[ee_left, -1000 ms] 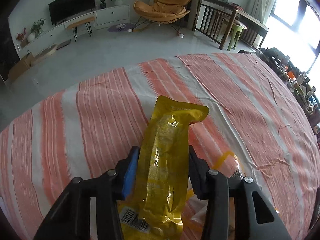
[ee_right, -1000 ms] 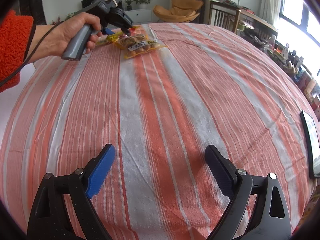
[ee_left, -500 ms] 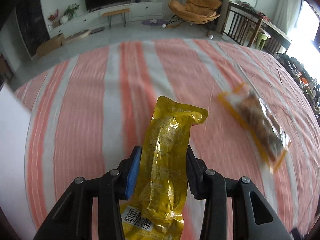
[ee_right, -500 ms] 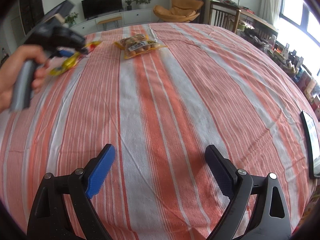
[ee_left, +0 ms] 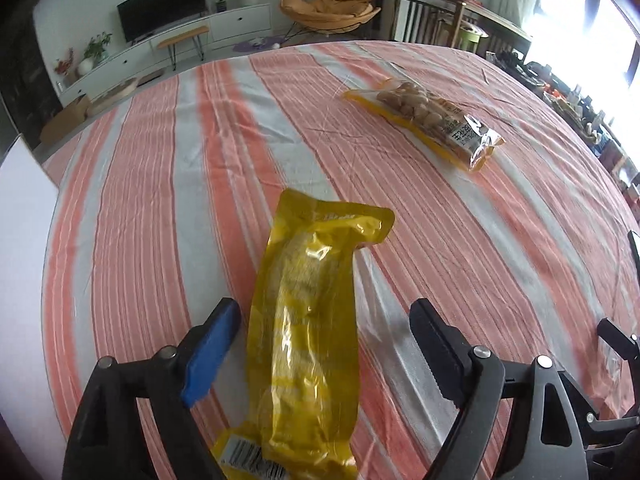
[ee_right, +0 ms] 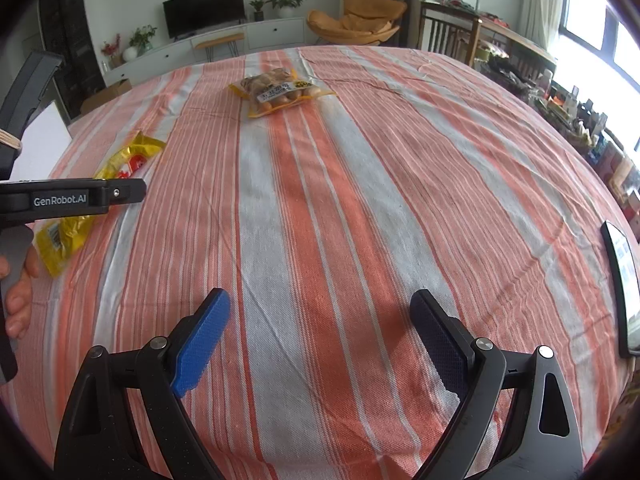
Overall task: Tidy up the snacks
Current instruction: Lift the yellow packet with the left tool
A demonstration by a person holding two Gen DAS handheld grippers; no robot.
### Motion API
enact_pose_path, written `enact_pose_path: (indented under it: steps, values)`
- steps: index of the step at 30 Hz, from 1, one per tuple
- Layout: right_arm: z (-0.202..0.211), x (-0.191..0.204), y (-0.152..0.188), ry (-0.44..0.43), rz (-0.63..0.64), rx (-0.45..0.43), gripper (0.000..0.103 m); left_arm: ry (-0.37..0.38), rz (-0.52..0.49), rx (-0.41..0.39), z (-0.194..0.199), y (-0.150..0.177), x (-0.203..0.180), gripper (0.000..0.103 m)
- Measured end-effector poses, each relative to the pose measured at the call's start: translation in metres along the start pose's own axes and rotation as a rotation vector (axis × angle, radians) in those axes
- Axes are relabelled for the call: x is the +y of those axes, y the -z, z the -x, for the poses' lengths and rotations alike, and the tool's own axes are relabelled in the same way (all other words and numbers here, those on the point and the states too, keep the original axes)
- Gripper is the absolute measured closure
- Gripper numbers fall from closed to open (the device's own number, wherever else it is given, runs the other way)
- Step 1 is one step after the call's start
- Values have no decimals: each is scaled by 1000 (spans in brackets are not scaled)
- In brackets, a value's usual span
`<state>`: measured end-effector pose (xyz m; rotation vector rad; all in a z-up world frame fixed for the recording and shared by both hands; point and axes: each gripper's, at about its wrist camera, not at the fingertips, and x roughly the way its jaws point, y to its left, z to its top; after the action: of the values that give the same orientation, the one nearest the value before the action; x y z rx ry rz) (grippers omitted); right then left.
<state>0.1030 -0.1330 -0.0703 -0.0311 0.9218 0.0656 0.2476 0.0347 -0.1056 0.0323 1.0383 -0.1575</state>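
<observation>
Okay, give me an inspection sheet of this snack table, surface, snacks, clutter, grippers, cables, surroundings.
Surface: striped tablecloth, orange and grey, lightly wrinkled.
Job's things: yellow snack packet between the left gripper's pads, not pressed; clear nut packet lying farther away on the cloth.
Clutter: dark tablet at the right edge; white board at the left.
Grippers: left gripper opening, jaws apart; right gripper open, empty, over bare cloth.
Cables: nothing seen.
Surroundings: television, orange chair, plants, bright window.
</observation>
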Motion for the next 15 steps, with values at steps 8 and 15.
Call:
enact_pose_path:
  steps: [8, 15]
  values:
    - [0, 0, 0, -1, 0, 0, 9, -53, 273, -46, 12, 11, 50, 16]
    - [0, 0, 0, -1, 0, 0, 9, -125, 135, -69, 6, 21, 32, 12]
